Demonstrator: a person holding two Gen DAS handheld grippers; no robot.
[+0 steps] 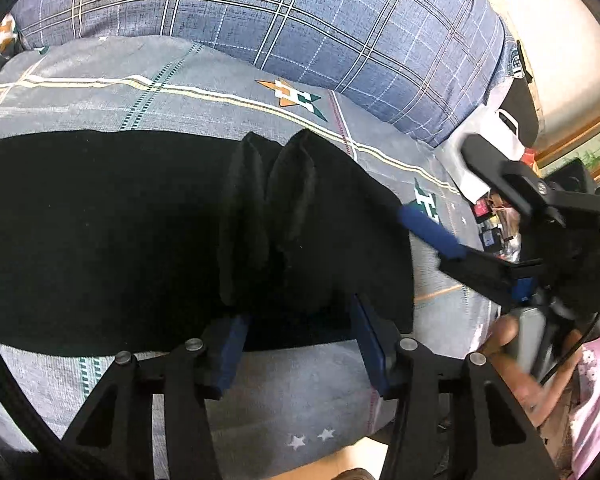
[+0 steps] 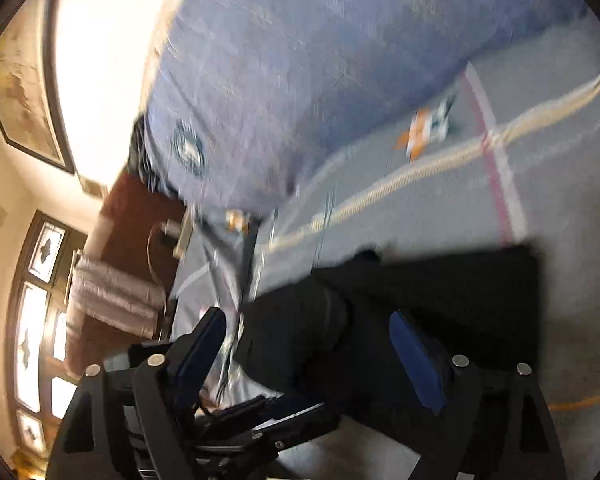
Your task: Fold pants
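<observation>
Black pants lie folded on the grey patterned bedsheet, with two raised ridges near their right end. My left gripper is open at the pants' near edge; the cloth lies flat between its blue pads and neither pad presses on it. My right gripper comes in from the right, wide open, with one blue pad at the pants' right edge. In the blurred right wrist view the right gripper straddles the end of the pants without pinching it.
A bulky blue plaid quilt lies along the far side of the bed. A white bag and small clutter sit past the bed's right end. A person's hand and pink sleeve hold the right gripper. A window is beyond.
</observation>
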